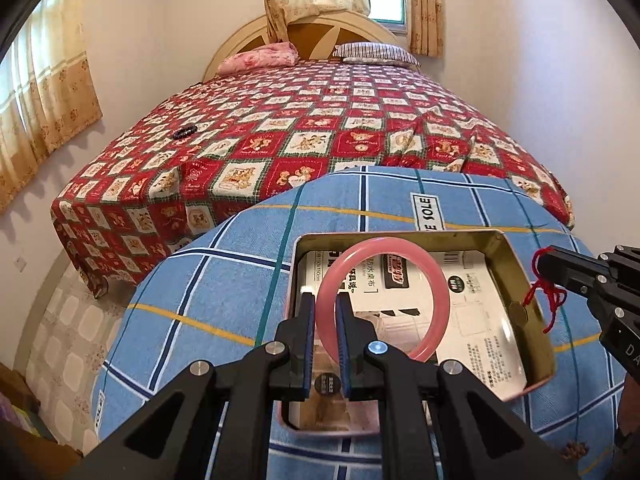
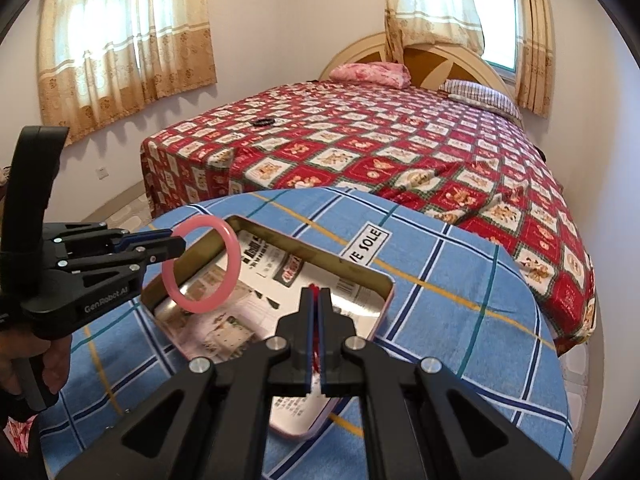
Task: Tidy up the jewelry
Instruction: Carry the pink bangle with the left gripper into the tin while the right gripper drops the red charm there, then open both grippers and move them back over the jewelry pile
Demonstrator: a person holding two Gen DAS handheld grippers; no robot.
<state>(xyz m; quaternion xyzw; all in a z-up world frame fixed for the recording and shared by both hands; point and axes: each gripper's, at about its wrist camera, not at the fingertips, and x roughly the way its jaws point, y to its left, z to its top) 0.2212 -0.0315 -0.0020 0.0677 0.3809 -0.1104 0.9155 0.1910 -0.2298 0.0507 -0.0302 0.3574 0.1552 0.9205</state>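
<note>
You are carrying two pieces at once, so work the nearest one first. Your left gripper (image 1: 325, 320) is clamping the near-left arc of the smooth pink bangle (image 1: 382, 298), which is hanging upright over the near-left part of the shallow, gold-lined rectangular metal tin (image 1: 500, 252); in the right wrist view the same bangle (image 2: 202, 264) is standing above the tin's left wall. Lower it until its bottom edge is touching the printed paper liner (image 1: 472, 320), tip it flat, and only then let the pads go, so it is not rolling out. Your right gripper (image 2: 318, 300) is pinched tight on a thin red knotted cord (image 2: 316, 356), and from the left camera that cord (image 1: 542, 284) is dangling just beside the tin's right wall, apparently outside it. Bring it inward over the liner before releasing, and keep it apart from the bangle to avoid tangling. The tin is sitting on the blue checked cloth (image 1: 224, 280). Farther off, a small dark beaded loop (image 1: 183, 133), possibly a bracelet, is lying on the left side of the red patchwork bedspread (image 1: 360, 128), likely waiting its turn.
</note>
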